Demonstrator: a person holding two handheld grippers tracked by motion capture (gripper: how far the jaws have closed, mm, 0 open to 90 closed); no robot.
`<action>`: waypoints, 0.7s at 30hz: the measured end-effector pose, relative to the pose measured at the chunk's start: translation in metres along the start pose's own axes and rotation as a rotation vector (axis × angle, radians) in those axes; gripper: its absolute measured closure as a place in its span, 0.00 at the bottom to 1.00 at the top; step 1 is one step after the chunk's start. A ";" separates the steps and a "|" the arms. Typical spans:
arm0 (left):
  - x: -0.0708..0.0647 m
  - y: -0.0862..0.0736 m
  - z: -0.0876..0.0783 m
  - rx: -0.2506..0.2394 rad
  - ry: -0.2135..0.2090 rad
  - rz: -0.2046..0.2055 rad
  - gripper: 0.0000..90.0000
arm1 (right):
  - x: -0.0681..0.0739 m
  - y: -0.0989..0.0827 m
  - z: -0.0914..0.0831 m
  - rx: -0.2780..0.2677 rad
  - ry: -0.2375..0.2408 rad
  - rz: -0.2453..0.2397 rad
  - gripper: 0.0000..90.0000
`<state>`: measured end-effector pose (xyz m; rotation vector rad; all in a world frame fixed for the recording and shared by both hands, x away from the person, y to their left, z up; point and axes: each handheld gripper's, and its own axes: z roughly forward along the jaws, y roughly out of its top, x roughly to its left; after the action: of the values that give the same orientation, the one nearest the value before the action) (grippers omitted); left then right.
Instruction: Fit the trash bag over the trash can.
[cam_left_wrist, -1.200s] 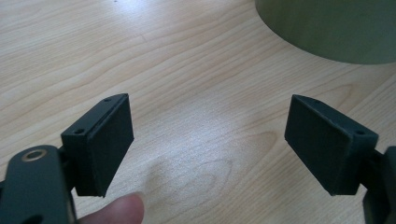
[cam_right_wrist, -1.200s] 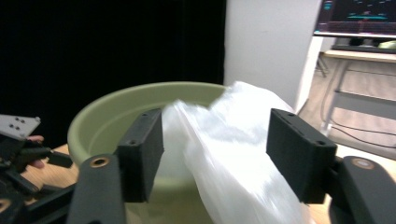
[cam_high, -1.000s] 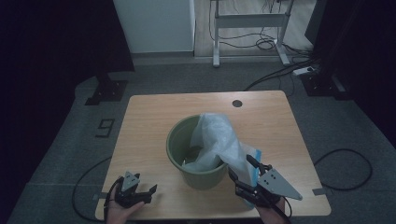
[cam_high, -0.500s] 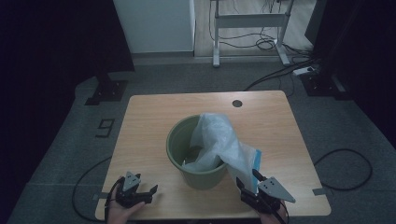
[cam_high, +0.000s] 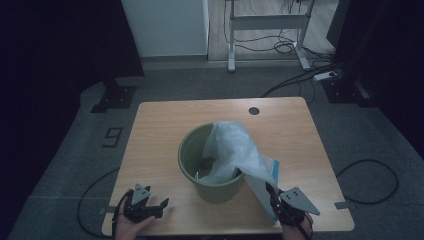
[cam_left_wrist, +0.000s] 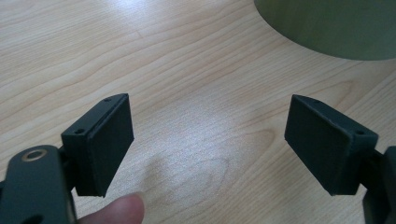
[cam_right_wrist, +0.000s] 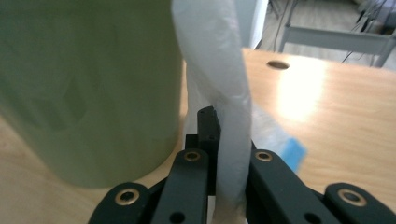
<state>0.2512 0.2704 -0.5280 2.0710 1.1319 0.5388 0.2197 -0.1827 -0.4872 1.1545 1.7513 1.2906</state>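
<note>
A green bucket (cam_high: 210, 170) stands in the middle of the wooden table (cam_high: 165, 125). A white translucent plastic bag (cam_high: 235, 145) sits partly inside it and spills over the right rim down to the tabletop, with a blue strip (cam_high: 275, 170) at its lower edge. My right gripper (cam_high: 272, 197) is low at the front right; its jaws have just been closing and now pinch a fold of the bag (cam_right_wrist: 219, 70) beside the bucket (cam_right_wrist: 88, 79). My left gripper (cam_high: 157, 205) rests at the front left, open and holding nothing (cam_left_wrist: 210, 140), with the bucket's base (cam_left_wrist: 327, 23) ahead of it.
A round cable hole (cam_high: 254, 110) sits near the table's far edge. Beyond the table are a white cabinet (cam_high: 165, 25), a desk frame (cam_high: 265, 30) and cables (cam_high: 370, 175) on the grey floor.
My right gripper has sunk toward the table's front edge and its jaws have closed on the bag's hanging fold. The left gripper has stayed still and open.
</note>
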 end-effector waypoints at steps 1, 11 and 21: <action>0.000 0.000 0.000 -0.001 0.000 0.000 0.17 | -0.005 0.006 -0.004 -0.021 -0.014 0.008 0.99; -0.002 0.004 -0.005 -0.031 0.005 -0.008 0.17 | -0.022 0.074 -0.021 -0.204 -0.028 0.021 0.99; -0.003 0.013 -0.018 -0.088 0.027 -0.018 0.18 | 0.015 0.137 -0.018 -0.338 0.060 -0.062 0.99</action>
<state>0.2451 0.2704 -0.5061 1.9818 1.1216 0.5988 0.2343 -0.1591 -0.3507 0.8710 1.5219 1.5252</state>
